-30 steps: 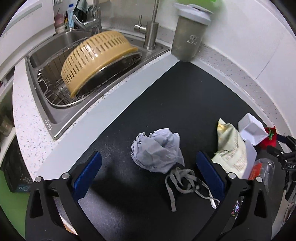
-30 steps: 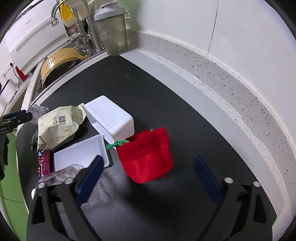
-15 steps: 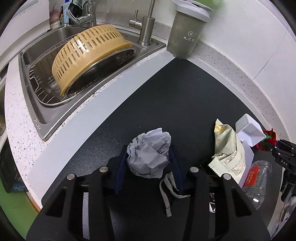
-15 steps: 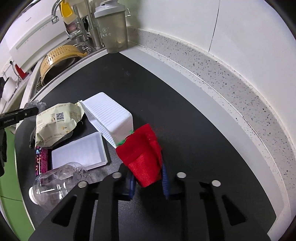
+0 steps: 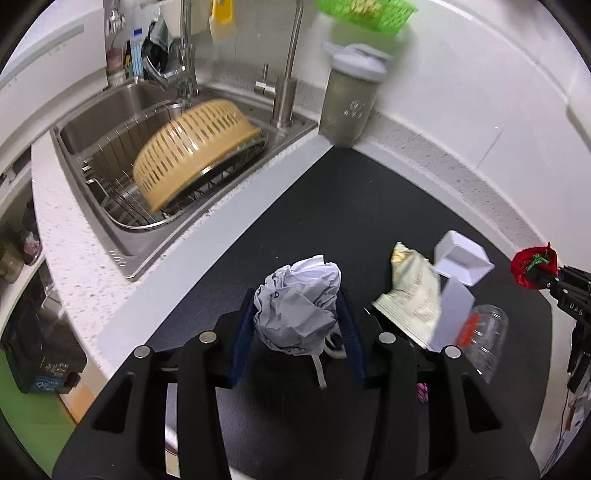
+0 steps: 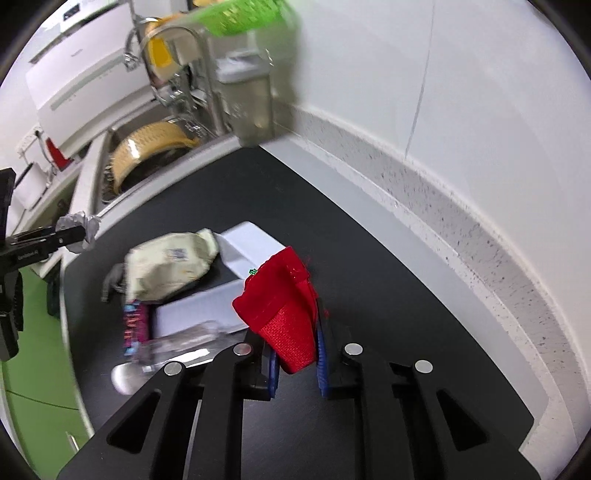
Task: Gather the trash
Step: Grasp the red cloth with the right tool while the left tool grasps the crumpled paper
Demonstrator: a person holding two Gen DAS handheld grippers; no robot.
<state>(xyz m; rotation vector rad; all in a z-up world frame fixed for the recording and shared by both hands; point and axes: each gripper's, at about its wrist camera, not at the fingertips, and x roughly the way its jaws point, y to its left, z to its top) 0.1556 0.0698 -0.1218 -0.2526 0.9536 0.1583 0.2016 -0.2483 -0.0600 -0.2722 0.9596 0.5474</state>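
Observation:
My left gripper (image 5: 297,325) is shut on a crumpled grey paper ball (image 5: 299,306) and holds it above the black mat (image 5: 332,206); the ball also shows in the right wrist view (image 6: 79,230). My right gripper (image 6: 295,354) is shut on a red cloth pouch (image 6: 286,306), lifted off the mat; the pouch shows at the far right of the left wrist view (image 5: 532,266). On the mat lie a beige snack bag (image 5: 410,295), white foam boxes (image 5: 463,258), a clear plastic bottle (image 5: 484,336) and a grey strap (image 6: 112,280).
A steel sink (image 5: 110,155) with a yellow colander (image 5: 192,147) is at the back left. A grey shaker cup (image 5: 347,99) stands by the taps. A green basket (image 5: 365,14) hangs above. The white wall (image 6: 461,92) runs along the right.
Both grippers have closed on their items and lifted: the left on the paper ball, the right on the red pouch. The views have risen and tilted.

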